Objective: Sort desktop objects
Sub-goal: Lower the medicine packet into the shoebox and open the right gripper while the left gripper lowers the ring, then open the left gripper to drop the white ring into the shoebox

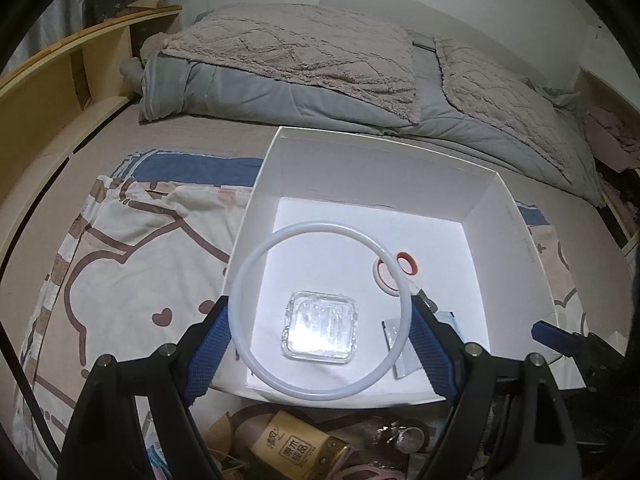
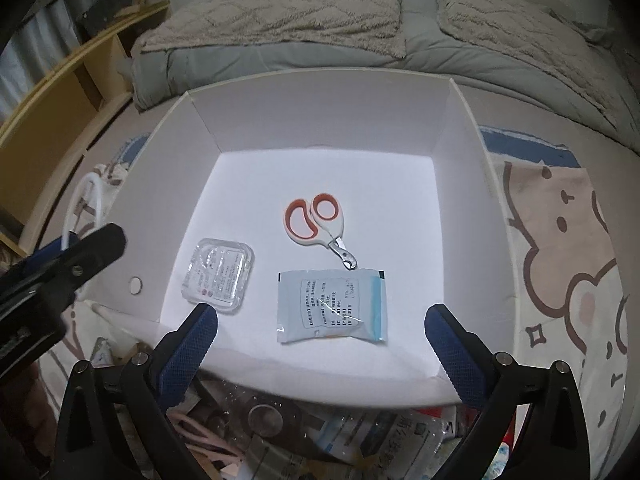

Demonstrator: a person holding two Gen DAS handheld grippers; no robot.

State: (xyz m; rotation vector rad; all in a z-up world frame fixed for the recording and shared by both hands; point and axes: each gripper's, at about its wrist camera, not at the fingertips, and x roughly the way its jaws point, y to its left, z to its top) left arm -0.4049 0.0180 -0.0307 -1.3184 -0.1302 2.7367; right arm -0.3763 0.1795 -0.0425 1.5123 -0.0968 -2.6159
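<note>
Ring (image 1: 320, 308) first — we are clamping it in the left gripper (image 1: 320, 344) and lowering it flat into the box (image 2: 320, 92), right gripper (image 2: 320, 332) released above the packet (image 2: 332, 306).

Dim room, glare on white box floor (image 1: 360, 232), fisheye-warped dark corners

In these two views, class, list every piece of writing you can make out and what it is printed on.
Brown box below the white box: Chinese characters, too blurred to quote.
Blue-edged sachet: printed panel, too small to read.
Clear plastic case: label text, too small to read.
Packets in the clutter: print, unreadable.
</note>
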